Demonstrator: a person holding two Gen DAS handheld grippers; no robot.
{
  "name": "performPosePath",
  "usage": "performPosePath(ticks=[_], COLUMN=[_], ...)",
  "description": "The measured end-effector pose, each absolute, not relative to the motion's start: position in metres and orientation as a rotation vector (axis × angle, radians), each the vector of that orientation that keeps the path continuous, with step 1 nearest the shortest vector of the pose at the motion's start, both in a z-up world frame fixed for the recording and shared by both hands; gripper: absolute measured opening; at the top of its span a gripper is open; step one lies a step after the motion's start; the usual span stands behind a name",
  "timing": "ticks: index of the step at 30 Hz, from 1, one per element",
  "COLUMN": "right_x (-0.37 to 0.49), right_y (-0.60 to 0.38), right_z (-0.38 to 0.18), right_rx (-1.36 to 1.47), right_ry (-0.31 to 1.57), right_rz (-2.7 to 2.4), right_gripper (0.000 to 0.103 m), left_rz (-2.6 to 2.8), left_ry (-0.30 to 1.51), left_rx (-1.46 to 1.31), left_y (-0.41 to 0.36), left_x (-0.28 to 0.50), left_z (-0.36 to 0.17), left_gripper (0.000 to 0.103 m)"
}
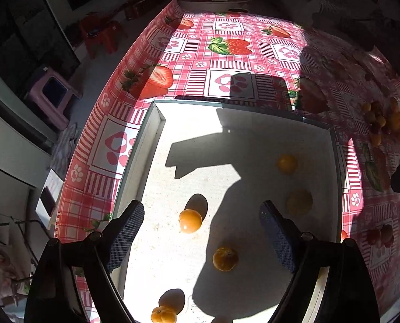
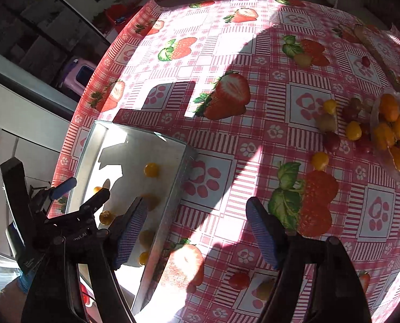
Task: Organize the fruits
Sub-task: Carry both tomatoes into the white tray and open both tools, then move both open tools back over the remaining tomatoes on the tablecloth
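Tray [image 1: 157, 132] wall beside right claw [image 2: 197, 231], possibly tomatoes [image 2: 353, 130] scattered beyond

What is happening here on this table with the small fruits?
A person holding two grippers is sorting small tomatoes. The left gripper hangs open over a white tray that holds only yellow tomatoes, one lying free below its fingers. The right gripper is open and empty above the strawberry tablecloth. Mixed red and yellow tomatoes still wait beside a clear container.
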State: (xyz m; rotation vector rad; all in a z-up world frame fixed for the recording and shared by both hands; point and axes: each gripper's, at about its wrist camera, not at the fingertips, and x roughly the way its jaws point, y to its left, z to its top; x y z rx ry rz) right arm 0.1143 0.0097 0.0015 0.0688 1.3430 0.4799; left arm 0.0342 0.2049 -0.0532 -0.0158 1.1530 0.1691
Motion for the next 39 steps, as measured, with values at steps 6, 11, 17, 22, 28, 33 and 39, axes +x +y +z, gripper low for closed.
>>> performPosePath(ticks=[6,11,17,22,28,33,39], right_x=[0.078,0.042,0.018,0.008,0.005,0.01,0.018], right_y=[-0.043,-0.073,-0.086,-0.085,-0.083,-0.073,-0.061], right_z=[-0.012,-0.019,-0.031,-0.039,-0.042,-0.042,-0.047], right_rx=[0.051,0.022,-0.023,-0.072,-0.102,-0.121,-0.189], right_ry=[1.398,1.428,1.429,1.406,1.377,1.342,1.297], right_rz=[0.367,0.323,0.317,0.361,0.402,0.438,0.471], right_gripper=[0.079,0.079,0.079,0.07,0.064,0.064,0.058], left_rz=[0.063,-0.071,-0.235,-0.311,-0.32,-0.294,-0.27], left_ry=[1.137,1.137,1.155,1.194,1.217,1.226,1.242], left_rx=[0.011,0.036,0.134,0.165,0.195,0.213,0.214], left_y=[0.158,0.108,0.047,0.02,0.01,0.009,0.013], left_x=[0.025,0.017,0.013,0.018,0.022,0.024,0.024], left_z=[-0.034,-0.024,-0.031,-0.054,-0.075,-0.082,-0.09], left_gripper=[0.088,0.088,0.088,0.088,0.088,0.075,0.069])
